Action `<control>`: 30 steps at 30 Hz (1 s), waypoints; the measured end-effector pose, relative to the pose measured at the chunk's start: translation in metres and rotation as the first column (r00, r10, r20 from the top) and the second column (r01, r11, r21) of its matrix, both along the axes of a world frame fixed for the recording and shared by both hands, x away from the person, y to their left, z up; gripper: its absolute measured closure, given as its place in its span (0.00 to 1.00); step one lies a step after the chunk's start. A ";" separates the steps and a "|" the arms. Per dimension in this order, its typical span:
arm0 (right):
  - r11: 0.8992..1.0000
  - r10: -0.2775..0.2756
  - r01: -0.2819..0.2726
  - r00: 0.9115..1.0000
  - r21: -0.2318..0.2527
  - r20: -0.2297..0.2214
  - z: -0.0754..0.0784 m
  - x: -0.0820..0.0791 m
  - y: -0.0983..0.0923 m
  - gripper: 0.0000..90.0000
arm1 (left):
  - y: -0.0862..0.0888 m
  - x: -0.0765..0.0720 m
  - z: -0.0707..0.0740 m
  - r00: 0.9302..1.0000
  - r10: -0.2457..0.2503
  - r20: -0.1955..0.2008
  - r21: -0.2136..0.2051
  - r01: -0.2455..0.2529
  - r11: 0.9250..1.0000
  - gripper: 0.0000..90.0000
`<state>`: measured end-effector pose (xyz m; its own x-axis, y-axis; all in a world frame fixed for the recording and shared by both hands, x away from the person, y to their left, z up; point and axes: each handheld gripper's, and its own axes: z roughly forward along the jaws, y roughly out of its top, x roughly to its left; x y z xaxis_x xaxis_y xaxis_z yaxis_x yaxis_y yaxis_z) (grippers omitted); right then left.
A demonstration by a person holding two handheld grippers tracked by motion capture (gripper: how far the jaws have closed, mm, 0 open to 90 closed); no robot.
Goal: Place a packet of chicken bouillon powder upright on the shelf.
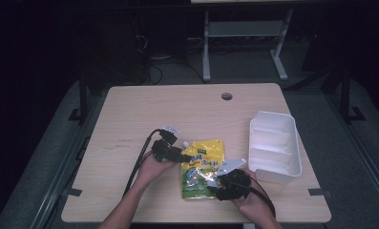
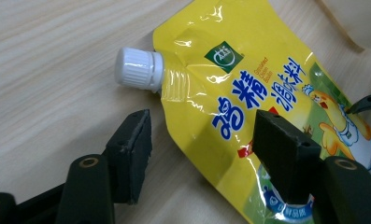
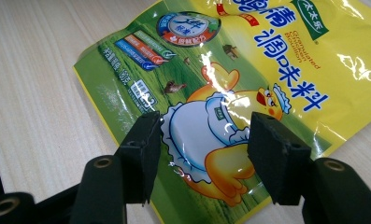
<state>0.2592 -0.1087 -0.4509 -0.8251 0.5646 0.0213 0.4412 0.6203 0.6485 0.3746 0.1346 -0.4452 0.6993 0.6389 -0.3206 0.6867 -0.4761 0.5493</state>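
While the yellow-and-green spouted seasoning pouch lies flat on the worktop, nothing shows it lifted or opened yet: its white screw cap sits on the spout, pointing toward the far left. The left claw stands spread over the pouch's upper left corner just below the cap, 1 pad over bare wood and the other over the printed face; I judge that neither pad presses the film. The right claw is spread too, poised above the chicken picture at the pouch's lower part, pinching nothing. By my reading the work is at its start, both grips yet to be made. To the right, apart from the pouch, stands a white divided tray with 2 compartments that look bare. The pouch's back is hidden, its small print is unreadable, and whether the pads brush the film is hard to make out.
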 end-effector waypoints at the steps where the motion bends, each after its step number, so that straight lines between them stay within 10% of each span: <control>1: 1.000 0.000 0.000 1.000 0.000 0.000 0.000 0.000 0.000 0.48 | -0.001 0.001 -0.001 1.000 -0.001 -0.003 0.003 0.001 1.000 0.43; 14: 1.000 0.003 -0.003 1.000 -0.001 -0.001 0.000 0.000 0.000 0.48 | -0.005 0.006 -0.008 0.999 -0.018 -0.044 -0.013 0.018 1.000 0.59; 20: 1.000 0.002 -0.002 1.000 -0.007 0.004 -0.001 0.000 0.001 0.48 | -0.002 0.007 -0.009 0.993 -0.058 -0.105 -0.090 0.049 0.995 0.79; 30: 1.000 0.003 -0.003 1.000 -0.015 0.016 -0.001 -0.001 0.002 0.48 | -0.001 0.002 -0.005 0.993 -0.092 -0.078 -0.137 0.081 0.987 0.98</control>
<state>0.2577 -0.1062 -0.4522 -0.8268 0.5625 -0.0004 0.4291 0.6312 0.6461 0.3766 0.1339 -0.4498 0.7173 0.5247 -0.4584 0.6923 -0.4624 0.5540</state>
